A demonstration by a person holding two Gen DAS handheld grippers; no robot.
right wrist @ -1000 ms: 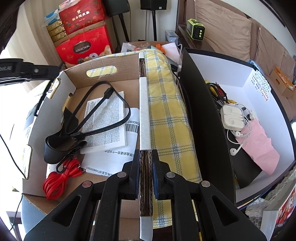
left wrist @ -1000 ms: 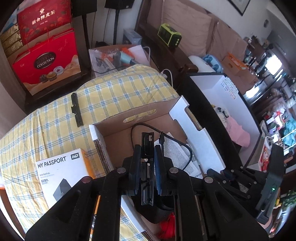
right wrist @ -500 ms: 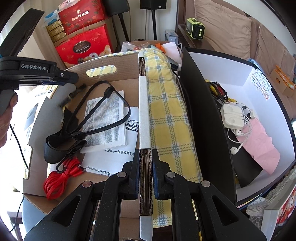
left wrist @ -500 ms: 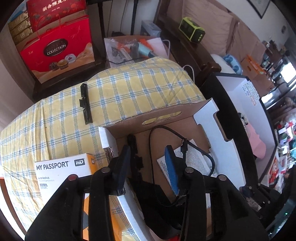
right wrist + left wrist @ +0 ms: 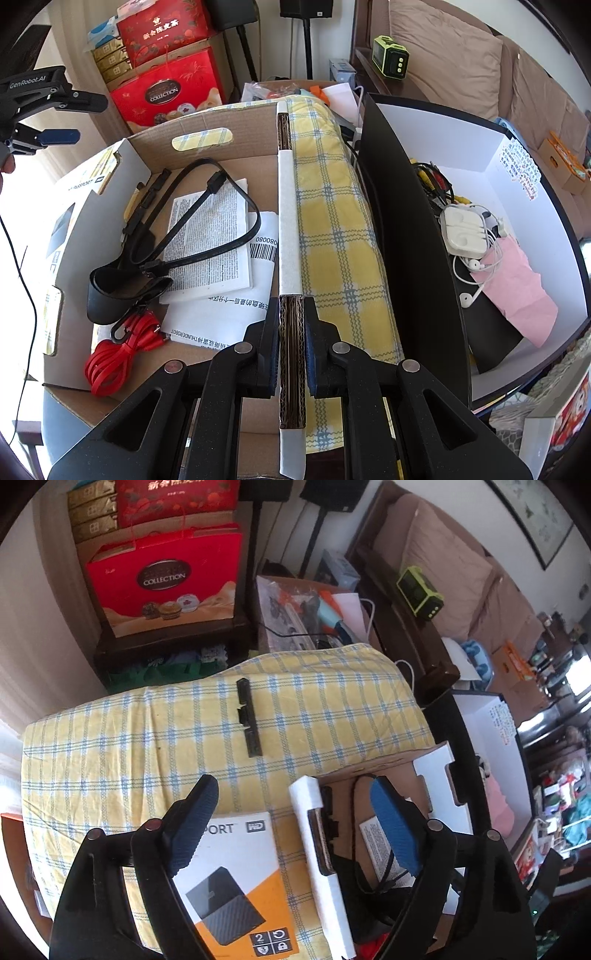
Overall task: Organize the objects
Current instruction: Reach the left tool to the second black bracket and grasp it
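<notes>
The open brown cardboard box (image 5: pixel 207 147) of cables and leaflets sits on the yellow checked cloth (image 5: pixel 147 738), its right wall pinched by the right gripper (image 5: pixel 293 354) to steady it, while the left gripper (image 5: pixel 291 834) hangs wide and empty above its left wall, apparently free for the black plastic strip (image 5: pixel 249 718) lying on the cloth beyond.

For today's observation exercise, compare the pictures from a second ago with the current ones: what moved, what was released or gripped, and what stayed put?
The left gripper opened, letting go of the black bracket strip, which now lies inside the cardboard box. The gripper then withdrew up and to the left, out over the box wall. The right gripper stays clamped on the box's right wall; the black strip on the tablecloth has not moved.
</notes>
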